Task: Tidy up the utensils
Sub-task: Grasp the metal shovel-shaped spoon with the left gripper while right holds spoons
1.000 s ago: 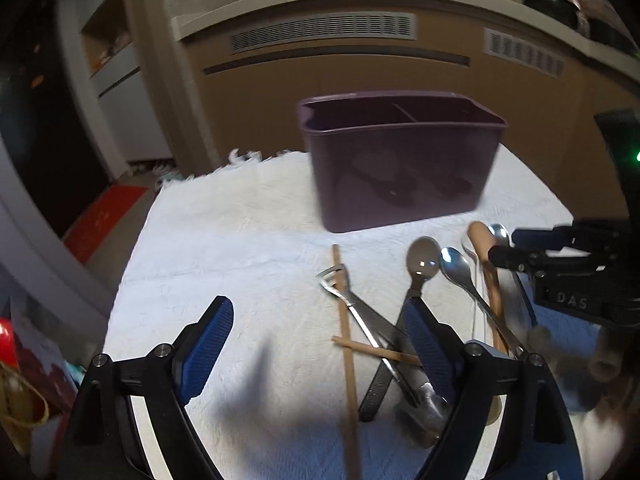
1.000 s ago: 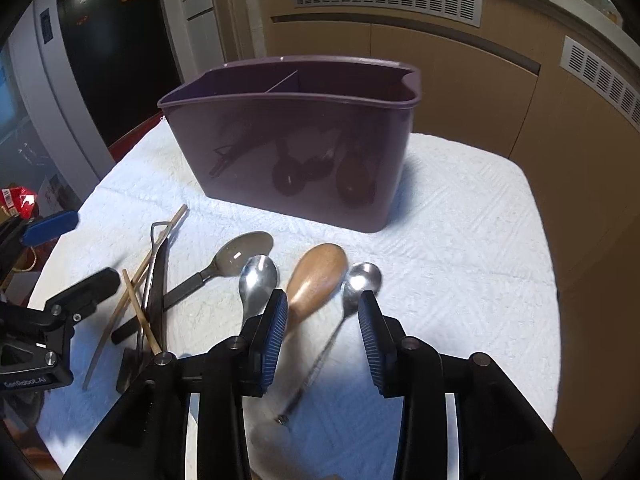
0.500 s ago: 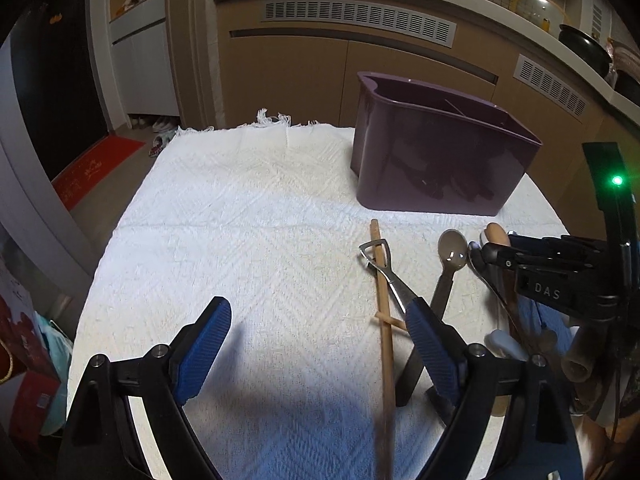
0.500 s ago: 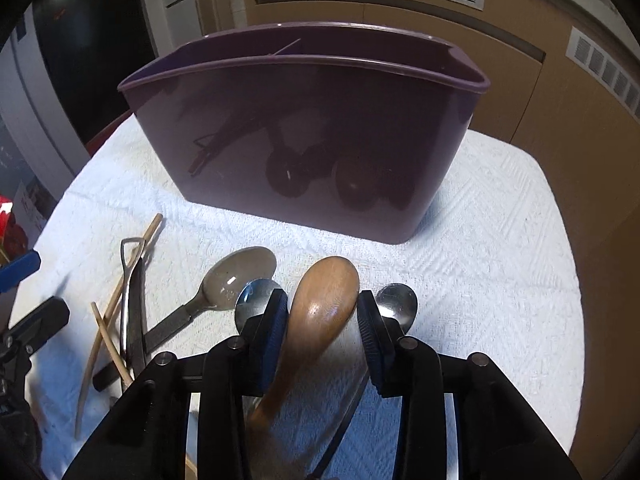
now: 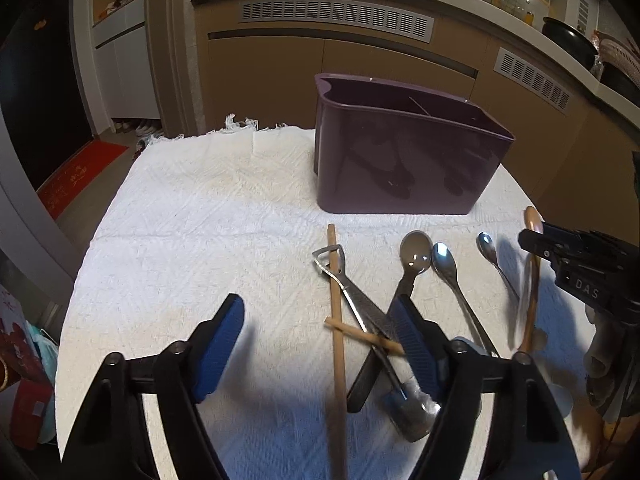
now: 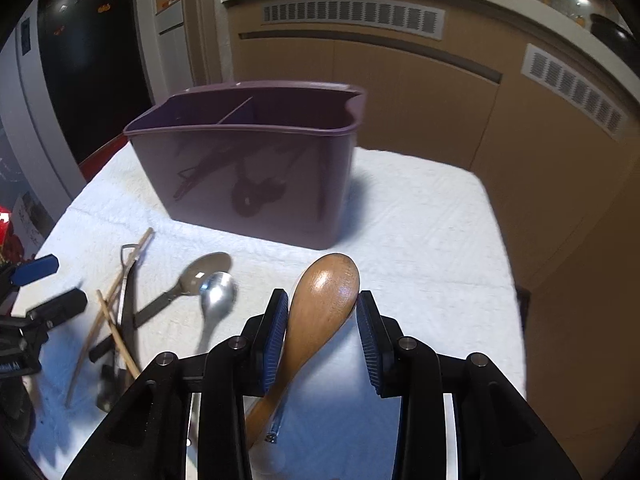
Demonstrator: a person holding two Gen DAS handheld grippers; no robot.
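Between right tongs (image 6: 322, 334), wooden spoon (image 6: 324, 300); peeler (image 5: 352, 296) elsewhere.

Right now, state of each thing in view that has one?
Right hand-held gripper: shut on wooden spoon.
Wooden spoon: lifted off the cloth, tilted.
Left hand-held gripper: open, holding nothing.
Purple caddy: upright; no utensils visible inside.
Chopsticks: lying crossed on cloth.
Metal spoon: lying flat.

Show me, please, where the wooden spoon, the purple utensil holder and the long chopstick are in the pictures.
wooden spoon (image 6: 326, 288): right wrist view, on its bowl.
purple utensil holder (image 5: 404, 168): left wrist view, on its front wall.
long chopstick (image 5: 335, 304): left wrist view, on the middle of its shaft.
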